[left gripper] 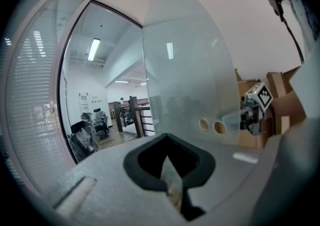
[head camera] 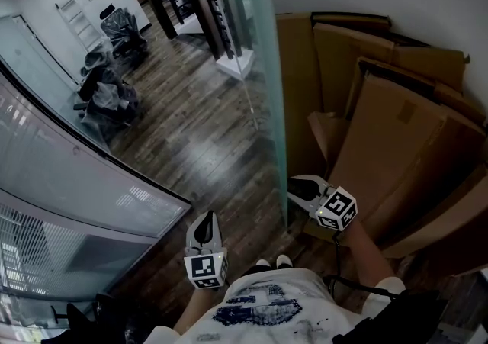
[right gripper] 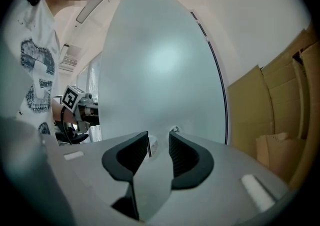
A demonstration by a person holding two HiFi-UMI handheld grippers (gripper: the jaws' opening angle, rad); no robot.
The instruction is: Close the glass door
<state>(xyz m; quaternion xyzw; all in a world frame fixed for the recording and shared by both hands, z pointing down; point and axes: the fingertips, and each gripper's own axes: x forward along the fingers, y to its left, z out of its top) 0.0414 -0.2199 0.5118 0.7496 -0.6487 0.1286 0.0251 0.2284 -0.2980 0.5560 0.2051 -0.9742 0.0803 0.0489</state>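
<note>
1. Glass door [head camera: 263, 68]: seen edge-on, upright; passage from the open floor to the right-hand corner is barred by it.
2. Cardboard sheets [head camera: 396, 129]: leaned against the wall just beside the door; the corner is narrowed.
3. Wooden floor [head camera: 198, 129]: left open ahead, up to the bagged chairs [head camera: 107, 91].
4. Glazed partition [head camera: 69, 182]: the left side is closed off.

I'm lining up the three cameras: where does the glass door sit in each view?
Head view: the glass door is a frosted panel running from top centre down to the middle.
Left gripper view: the glass door fills the centre, frosted.
Right gripper view: the glass door takes up most of the middle.
Shared landmark: the cardboard boxes, right of the door in every view.
</note>
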